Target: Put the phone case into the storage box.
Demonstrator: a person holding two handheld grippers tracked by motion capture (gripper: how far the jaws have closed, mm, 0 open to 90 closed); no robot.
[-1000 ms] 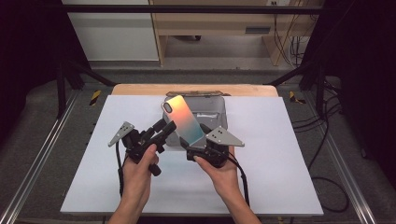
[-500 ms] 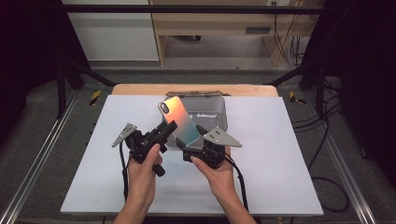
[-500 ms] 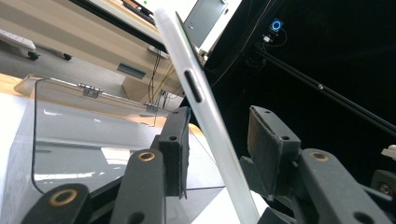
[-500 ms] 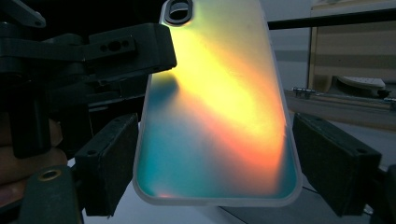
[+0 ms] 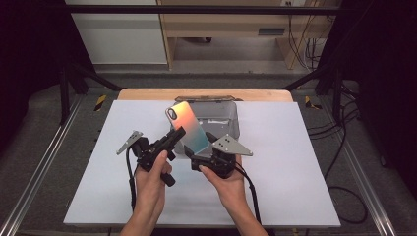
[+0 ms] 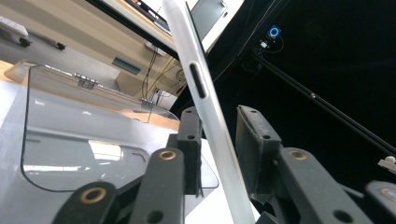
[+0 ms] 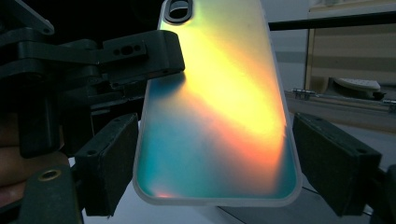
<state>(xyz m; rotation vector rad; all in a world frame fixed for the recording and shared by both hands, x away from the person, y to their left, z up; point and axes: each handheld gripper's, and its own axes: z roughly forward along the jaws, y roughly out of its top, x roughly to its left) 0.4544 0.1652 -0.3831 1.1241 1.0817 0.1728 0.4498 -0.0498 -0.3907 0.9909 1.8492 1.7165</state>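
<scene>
Phone case, thin, light and slippery, stands above the tabletop mid-frame, my right claw clenched on its bottom edges, my left claw just closing around its flat sides, not yet squeezing, so I'd pinch gently.

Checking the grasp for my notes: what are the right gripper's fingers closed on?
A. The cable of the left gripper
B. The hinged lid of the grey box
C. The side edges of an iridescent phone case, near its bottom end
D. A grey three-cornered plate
C: in the right gripper view the fingers press on the two side edges of the iridescent phone case near its lower end, held upright.
</scene>
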